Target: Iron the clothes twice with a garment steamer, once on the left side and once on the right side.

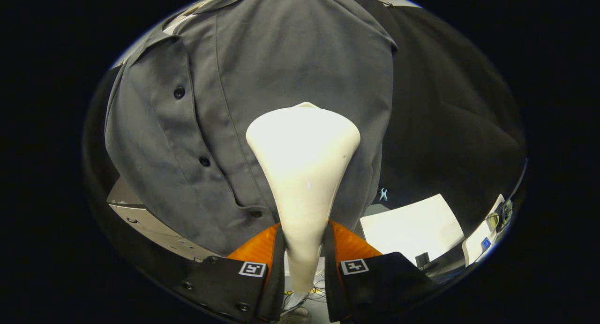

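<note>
A grey button-up shirt (pixel 262 80) hangs upright just ahead of me, its dark buttons running down the placket left of the steamer. The white garment steamer head (pixel 303 146) rises between my fingers, widening toward the shirt and resting against or very near the cloth right of the placket. My gripper (pixel 303 242) is shut on the steamer's narrow neck, one finger pressing each side. The steamer's face toward the fabric is hidden.
Black cloth (pixel 450 108) hangs behind and to the right of the shirt. A white table surface (pixel 412 225) lies below to the right, with a small device (pixel 485 242) at its far edge. A pale box (pixel 150 225) sits below the shirt hem on the left.
</note>
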The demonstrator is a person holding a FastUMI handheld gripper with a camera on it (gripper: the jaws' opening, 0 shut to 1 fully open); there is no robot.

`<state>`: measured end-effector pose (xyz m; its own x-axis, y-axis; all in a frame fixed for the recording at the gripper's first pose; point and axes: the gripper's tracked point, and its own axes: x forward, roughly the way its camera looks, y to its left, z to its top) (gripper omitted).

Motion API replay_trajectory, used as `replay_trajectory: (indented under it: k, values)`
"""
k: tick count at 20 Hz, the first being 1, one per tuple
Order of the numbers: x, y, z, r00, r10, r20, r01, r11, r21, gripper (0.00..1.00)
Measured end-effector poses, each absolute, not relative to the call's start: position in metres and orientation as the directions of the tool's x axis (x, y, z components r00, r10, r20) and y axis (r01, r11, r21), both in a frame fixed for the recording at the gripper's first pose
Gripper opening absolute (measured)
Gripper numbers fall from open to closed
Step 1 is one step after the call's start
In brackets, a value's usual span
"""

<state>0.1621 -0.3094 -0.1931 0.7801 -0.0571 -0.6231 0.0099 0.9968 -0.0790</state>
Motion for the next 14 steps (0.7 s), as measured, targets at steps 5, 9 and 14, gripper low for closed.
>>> replay_trajectory:
  k: [5, 9, 14]
  values:
    - [0.151, -0.323, -0.225, 0.746, -0.063, -0.663, 0.017, 0.997, -0.075, 0.44]
    - [0.146, -0.33, -0.247, 0.717, -0.069, -0.693, 0.022, 0.997, -0.076, 0.44]
    - [0.139, -0.341, -0.283, 0.68, -0.064, -0.731, 0.029, 0.998, -0.06, 0.44]
